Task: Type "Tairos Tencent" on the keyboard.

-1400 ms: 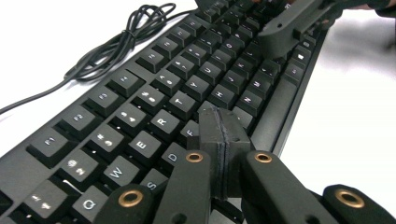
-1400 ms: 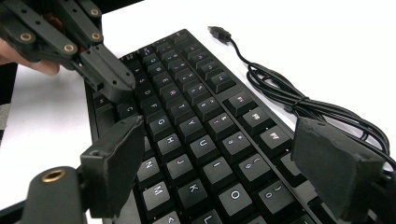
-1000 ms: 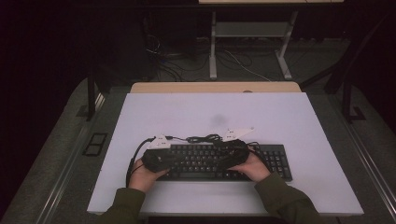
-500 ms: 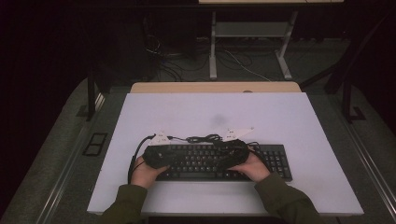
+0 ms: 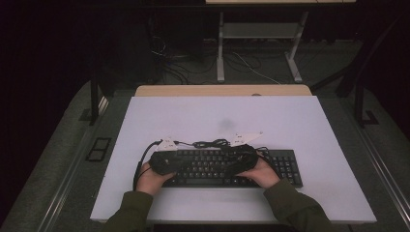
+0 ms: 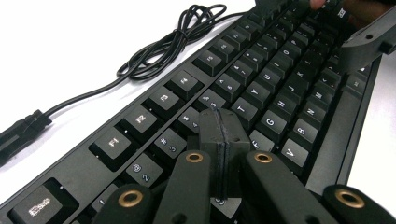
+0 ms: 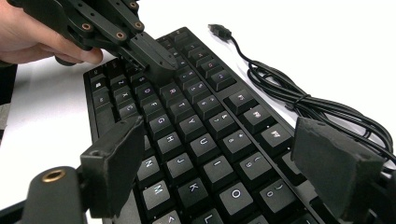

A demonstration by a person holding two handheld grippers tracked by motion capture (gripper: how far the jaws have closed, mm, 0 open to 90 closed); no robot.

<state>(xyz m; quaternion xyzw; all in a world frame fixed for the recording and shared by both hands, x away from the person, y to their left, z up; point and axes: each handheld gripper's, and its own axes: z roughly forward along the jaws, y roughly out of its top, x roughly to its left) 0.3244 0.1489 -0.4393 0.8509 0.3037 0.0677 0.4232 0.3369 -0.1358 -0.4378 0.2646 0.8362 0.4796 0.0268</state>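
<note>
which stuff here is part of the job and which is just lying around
In the job:
- black keyboard
- left gripper, shut, tips down on the keys
- right gripper, open above the keys

Just lying about:
- the keyboard's coiled cable beside it, its plug loose on the white table

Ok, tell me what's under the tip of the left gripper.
The left gripper, jaws shut together, rests its tip on the black keyboard, near the R and 4 keys. The key directly beneath the tip is covered, so which one it presses cannot be told.
</note>
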